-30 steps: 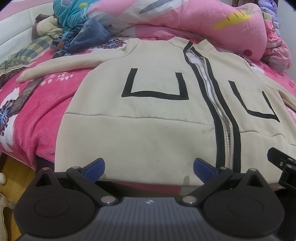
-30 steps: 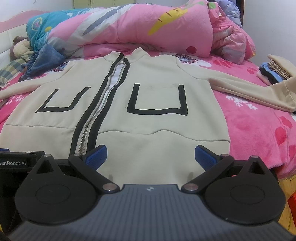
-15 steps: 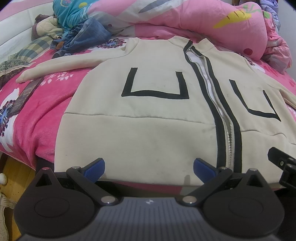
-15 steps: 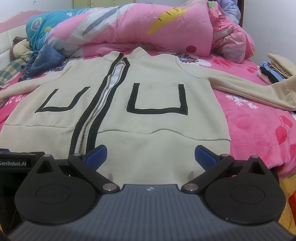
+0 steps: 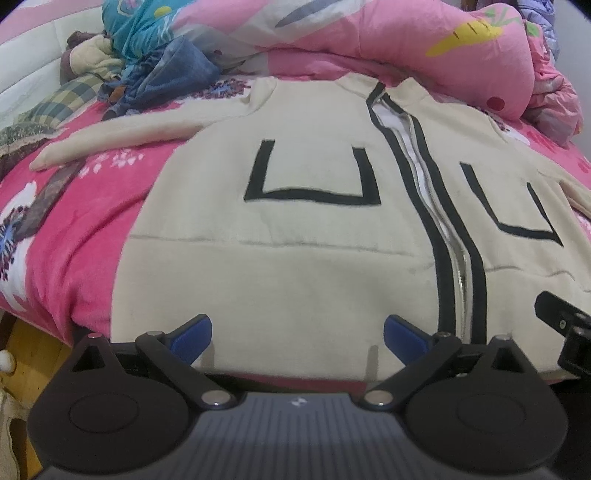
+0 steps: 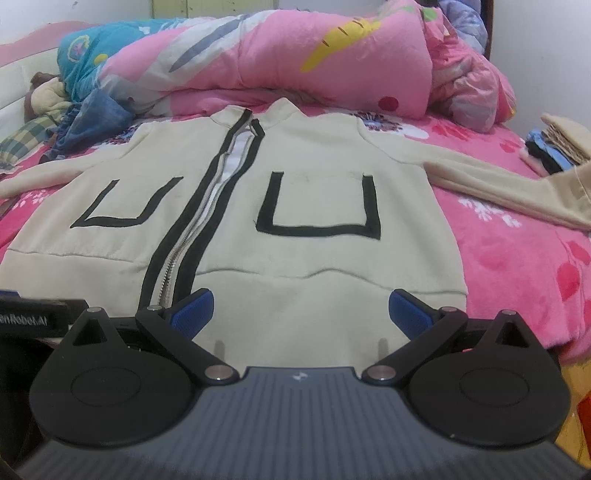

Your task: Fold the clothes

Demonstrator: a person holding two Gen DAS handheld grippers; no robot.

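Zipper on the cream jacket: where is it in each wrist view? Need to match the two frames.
Left wrist: zipper runs right of centre, from the collar down toward the right blue finger.
Right wrist: zipper runs left of centre, slanting down toward the left blue finger.
Shared landmark: yellow carrot print on the pink quilt, top right in both.
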